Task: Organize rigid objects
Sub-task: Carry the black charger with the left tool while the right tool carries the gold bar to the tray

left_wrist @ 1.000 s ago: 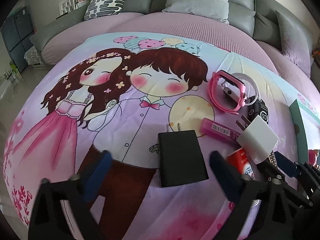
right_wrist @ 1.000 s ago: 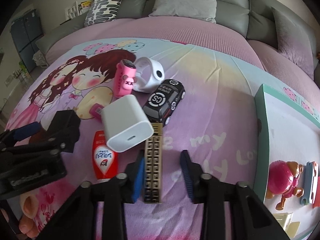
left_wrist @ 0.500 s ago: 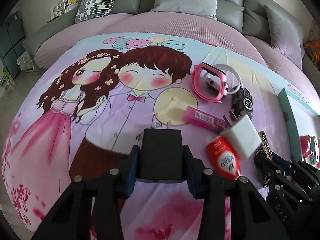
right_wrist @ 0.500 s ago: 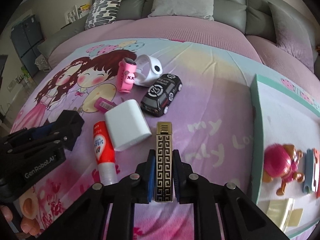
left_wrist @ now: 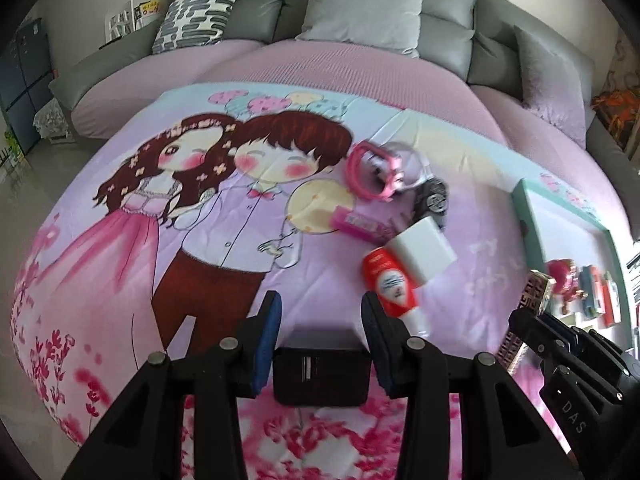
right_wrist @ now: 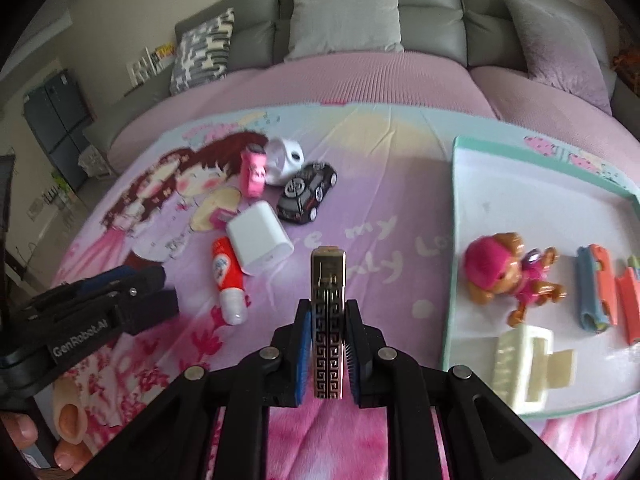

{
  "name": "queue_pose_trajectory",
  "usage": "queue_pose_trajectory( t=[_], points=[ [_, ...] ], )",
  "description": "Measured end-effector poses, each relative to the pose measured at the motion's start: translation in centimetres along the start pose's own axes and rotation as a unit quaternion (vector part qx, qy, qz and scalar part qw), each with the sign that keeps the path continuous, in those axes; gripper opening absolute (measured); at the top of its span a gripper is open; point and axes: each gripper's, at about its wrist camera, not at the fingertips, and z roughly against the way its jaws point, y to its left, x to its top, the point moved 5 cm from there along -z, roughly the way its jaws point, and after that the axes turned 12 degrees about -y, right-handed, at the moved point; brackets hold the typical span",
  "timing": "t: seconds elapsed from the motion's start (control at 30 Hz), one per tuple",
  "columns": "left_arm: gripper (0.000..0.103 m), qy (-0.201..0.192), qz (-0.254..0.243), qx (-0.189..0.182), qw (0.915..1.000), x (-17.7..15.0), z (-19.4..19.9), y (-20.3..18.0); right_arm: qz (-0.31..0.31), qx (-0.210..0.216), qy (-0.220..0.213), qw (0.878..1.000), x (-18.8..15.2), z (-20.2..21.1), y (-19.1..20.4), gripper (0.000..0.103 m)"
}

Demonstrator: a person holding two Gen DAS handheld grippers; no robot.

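In the left wrist view my left gripper (left_wrist: 320, 304) is shut on a flat black box (left_wrist: 322, 376), which sits deep between the blue pads and above the blanket. My right gripper (right_wrist: 328, 308) is shut on a slim gold-and-black patterned bar (right_wrist: 328, 280), held upright off the bed. On the blanket lie a white charger (right_wrist: 260, 240), a red-and-white tube (right_wrist: 228, 276), a small pink box (left_wrist: 356, 222), a pink watch (right_wrist: 253, 172), a white watch (right_wrist: 286, 160) and a black toy car (right_wrist: 306, 192).
A white tray with a teal rim (right_wrist: 452, 240) lies on the right of the bed. It holds a pink toy dog (right_wrist: 508, 276), a cream clip (right_wrist: 520, 364) and coloured pieces. Grey sofa cushions (left_wrist: 360, 4) line the far side. A person's fingers (right_wrist: 68, 424) show at lower left.
The left gripper closed on the black box and lifted it from the blanket. The right gripper closed on the patterned bar and raised it. Both drew back from the pile.
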Motion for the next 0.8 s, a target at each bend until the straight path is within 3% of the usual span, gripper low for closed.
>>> queue_pose_trajectory(
  t=[0.33,0.8],
  points=[
    [0.043,-0.036,-0.015,-0.052,0.9979,2.6,4.1,-5.8,-0.034,-0.024,-0.056,0.998,2.4,5.6,-4.8,0.017],
    [0.043,-0.030,-0.065,-0.137,0.9881,1.4,3.6,-17.9,-0.102,-0.110,-0.081,0.985,1.0,8.7,-15.8,0.017]
  ],
)
